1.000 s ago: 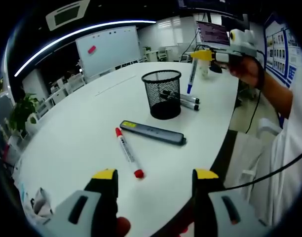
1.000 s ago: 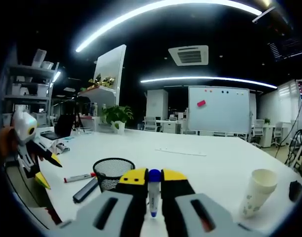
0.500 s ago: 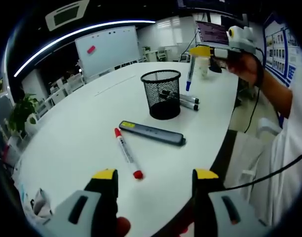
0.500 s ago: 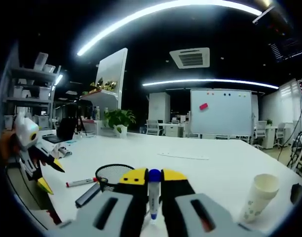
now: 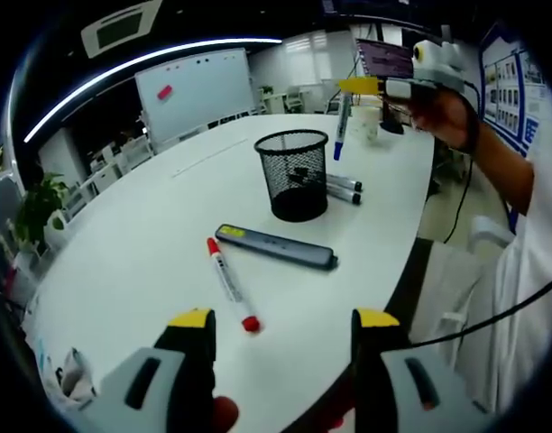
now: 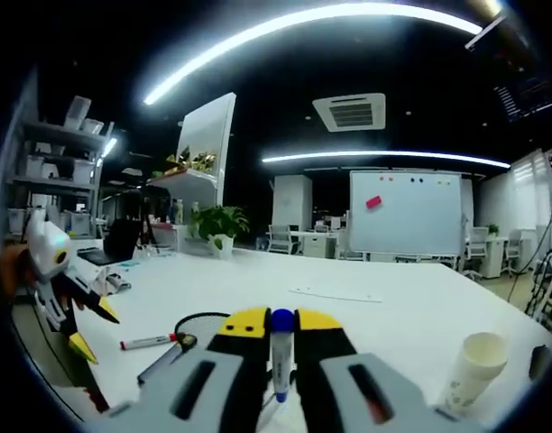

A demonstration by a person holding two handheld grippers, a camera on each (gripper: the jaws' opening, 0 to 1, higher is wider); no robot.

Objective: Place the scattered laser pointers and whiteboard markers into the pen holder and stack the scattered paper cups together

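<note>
Blue marker poised above the pen holder

Left gripper view: the left claw gapes wide and empty over the counter; the red marker and laser pointer lie near the pen holder. The right claw holds the blue marker tip-down, likely to drop it in.
Right gripper view: the marker stays pinched upright above the holder; paper cups stand beyond.
</note>
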